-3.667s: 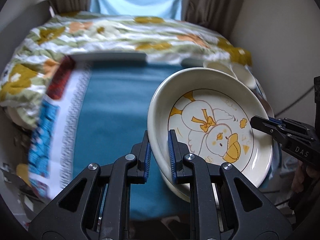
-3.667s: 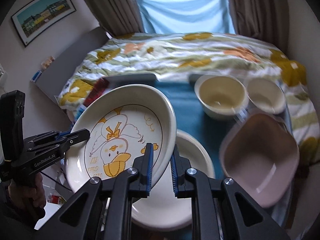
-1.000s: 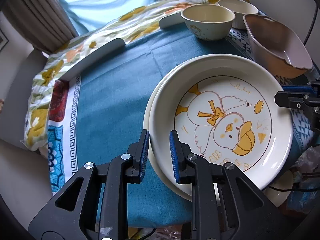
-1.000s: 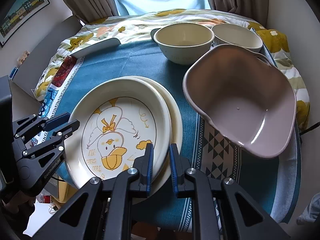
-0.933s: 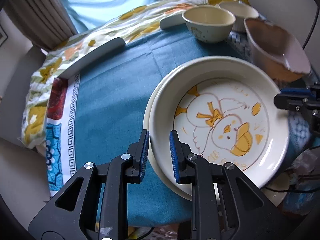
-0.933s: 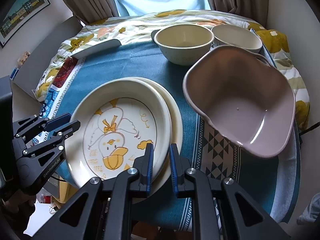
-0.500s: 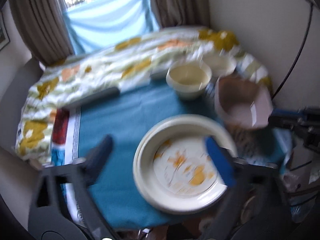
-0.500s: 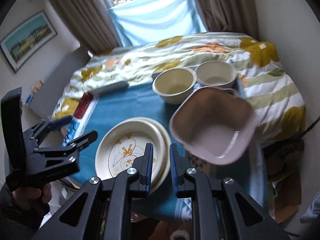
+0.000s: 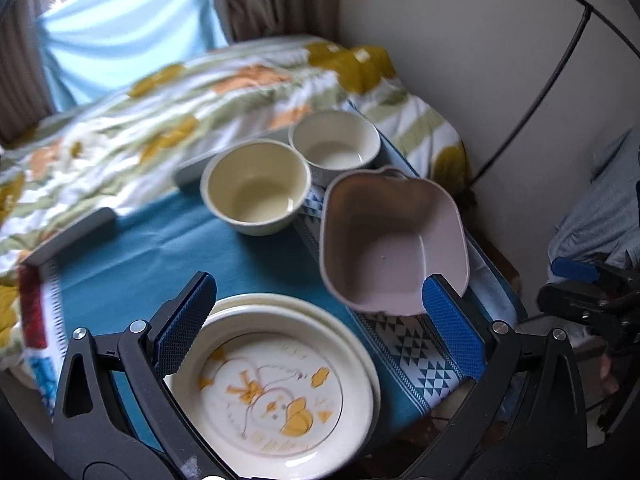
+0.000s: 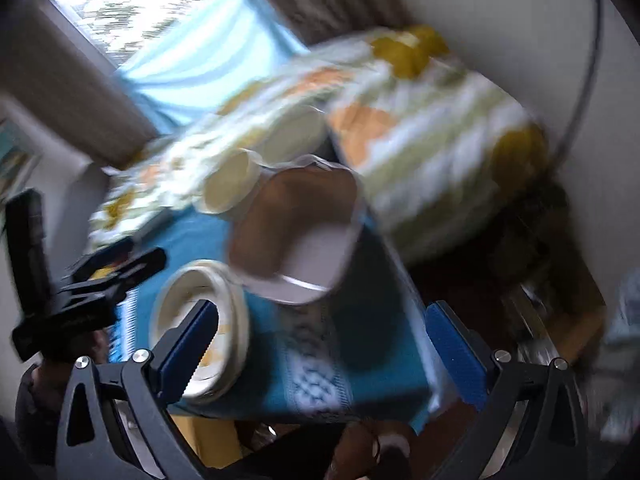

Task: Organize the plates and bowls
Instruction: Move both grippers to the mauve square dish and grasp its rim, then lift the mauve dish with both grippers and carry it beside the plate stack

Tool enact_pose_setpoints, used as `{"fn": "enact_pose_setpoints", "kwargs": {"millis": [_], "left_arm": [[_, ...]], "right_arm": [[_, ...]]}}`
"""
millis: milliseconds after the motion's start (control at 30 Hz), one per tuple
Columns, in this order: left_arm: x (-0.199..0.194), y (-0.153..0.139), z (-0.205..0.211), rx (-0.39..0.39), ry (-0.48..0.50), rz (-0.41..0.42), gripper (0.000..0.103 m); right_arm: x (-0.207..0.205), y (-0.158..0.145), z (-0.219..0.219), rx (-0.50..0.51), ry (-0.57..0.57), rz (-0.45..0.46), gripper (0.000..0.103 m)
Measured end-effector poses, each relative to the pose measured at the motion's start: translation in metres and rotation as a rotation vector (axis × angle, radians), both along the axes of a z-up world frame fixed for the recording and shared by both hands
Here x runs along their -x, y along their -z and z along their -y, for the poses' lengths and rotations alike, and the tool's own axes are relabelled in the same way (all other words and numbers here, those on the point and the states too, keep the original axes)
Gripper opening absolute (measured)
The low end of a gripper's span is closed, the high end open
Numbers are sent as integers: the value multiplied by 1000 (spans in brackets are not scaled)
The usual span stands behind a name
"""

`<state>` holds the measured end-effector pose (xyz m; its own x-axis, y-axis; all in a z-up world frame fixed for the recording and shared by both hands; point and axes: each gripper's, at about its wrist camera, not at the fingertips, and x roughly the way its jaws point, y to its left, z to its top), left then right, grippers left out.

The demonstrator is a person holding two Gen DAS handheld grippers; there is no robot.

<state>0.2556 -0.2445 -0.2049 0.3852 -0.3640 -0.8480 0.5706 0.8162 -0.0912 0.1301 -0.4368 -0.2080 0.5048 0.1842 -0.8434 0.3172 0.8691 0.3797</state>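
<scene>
Over the table (image 9: 256, 264), both hand-held grippers, left (image 9: 320, 320) and right (image 10: 320, 344), are standing wide open and empty; the right one's jaws have just been opening. Next, approaching a bowl (image 9: 256, 186) squarely by its rim should be helping.

Motion blur smears the whole right wrist view, so the stacked cream plates (image 10: 200, 332), the square pinkish-brown bowl (image 10: 296, 232) and the cream round bowl (image 10: 228, 188) lose their edges there, while the duck-printed cream plate (image 9: 276, 396) is partly hidden behind black gripper arms.
</scene>
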Motion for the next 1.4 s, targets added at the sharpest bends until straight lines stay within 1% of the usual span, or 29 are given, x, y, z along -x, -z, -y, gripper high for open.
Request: {"fn": "enact_pose_setpoints", "kwargs": {"millis": [33,133,200,233,267,300,333,400,467,500,533,567,600,667,733,800,867,1033,1133,1200,1267,1300,1400], "left_arm": [[-7,9,4,7,16,-33,101],[-23,33,16,12,64,-116,89],[-32,49,25,-13,100,-153,75],[-35,57,29,-27,120,-169,73],[-37,62,31,-32,132,-179,68],[-40,69,36,-37,152,-196,64],[-43,73,38,-39,164,-207,62],[-48,80,43,-49,182,-224,51],[-52,86,47,-55,201,-236,47],[-54,89,48,-59,209,-240,43],[-57,92,50,-62,215,-247,38],[-59,96,51,-66,220,-257,26],[-61,97,51,-68,222,-264,17],[-64,103,54,-84,229,-269,12],[-66,105,54,-88,226,-269,9],[-66,104,54,-82,225,-272,9],[-64,101,55,-86,229,-257,9],[-54,77,56,-72,224,-200,9],[-45,55,51,-40,201,-168,9],[-39,40,45,-22,177,-141,9],[-30,18,32,10,128,-109,9],[-30,12,27,22,110,-100,9],[-11,-19,1,59,21,-49,9]], "right_arm": [[-4,7,2,-28,18,-14,103],[-15,23,8,-112,63,-17,102],[-25,35,10,-139,108,-40,94],[-30,39,9,-149,114,-52,83],[-37,43,7,-156,116,-64,75],[-44,46,5,-154,117,-76,72],[-49,49,3,-149,113,-84,68],[-59,54,0,-133,113,-94,62],[-66,62,-1,-138,123,-104,52],[-70,67,0,-141,131,-110,50],[-72,71,0,-141,135,-116,43],[-74,75,1,-136,140,-124,35],[-76,79,1,-133,142,-130,32],[-78,85,3,-124,149,-145,23],[-80,89,3,-97,151,-159,13],[-80,91,5,-93,151,-161,13],[-79,90,6,-93,153,-159,13],[-74,74,4,-61,138,-135,13],[-69,54,4,-52,119,-101,13],[-66,37,3,-35,93,-77,13],[-65,15,-1,-14,59,-43,13],[-64,6,-4,-4,41,-26,13],[-61,-23,-18,16,-27,30,13]]}}
